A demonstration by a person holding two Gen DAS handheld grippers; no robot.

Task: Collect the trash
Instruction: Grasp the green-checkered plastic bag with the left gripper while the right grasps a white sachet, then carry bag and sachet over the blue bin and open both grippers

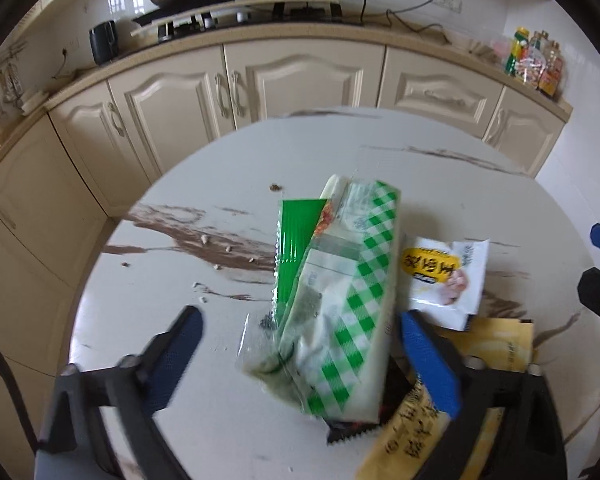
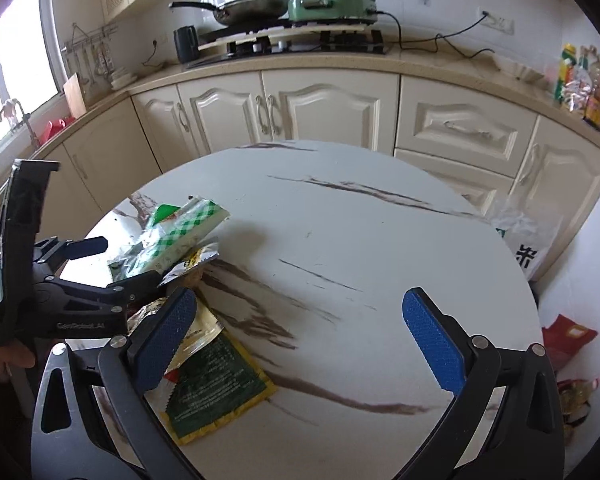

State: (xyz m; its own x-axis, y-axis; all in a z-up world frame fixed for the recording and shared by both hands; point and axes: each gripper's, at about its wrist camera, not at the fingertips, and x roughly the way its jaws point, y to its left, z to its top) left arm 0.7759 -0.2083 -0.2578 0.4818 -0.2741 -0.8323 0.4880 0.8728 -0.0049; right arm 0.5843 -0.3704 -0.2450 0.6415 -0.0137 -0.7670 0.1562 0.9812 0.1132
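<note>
Left gripper (image 1: pixel 300 344) hangs wide open around the green checked wrapper (image 1: pixel 340 300), gripping nothing yet, so I'd drop lower before squeezing.

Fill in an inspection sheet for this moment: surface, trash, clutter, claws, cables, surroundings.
Surface: round marble table, brown veins.
Job's things: green-checked wrapper, white packet, yellow packets, piled together.
Clutter: crumbs.
Grippers: left claw open around the checked wrapper; right claw open, empty.
Cables: black cord on the counter.
Surroundings: cream cabinets, pan, green cooker, plastic bag beside the table.
</note>
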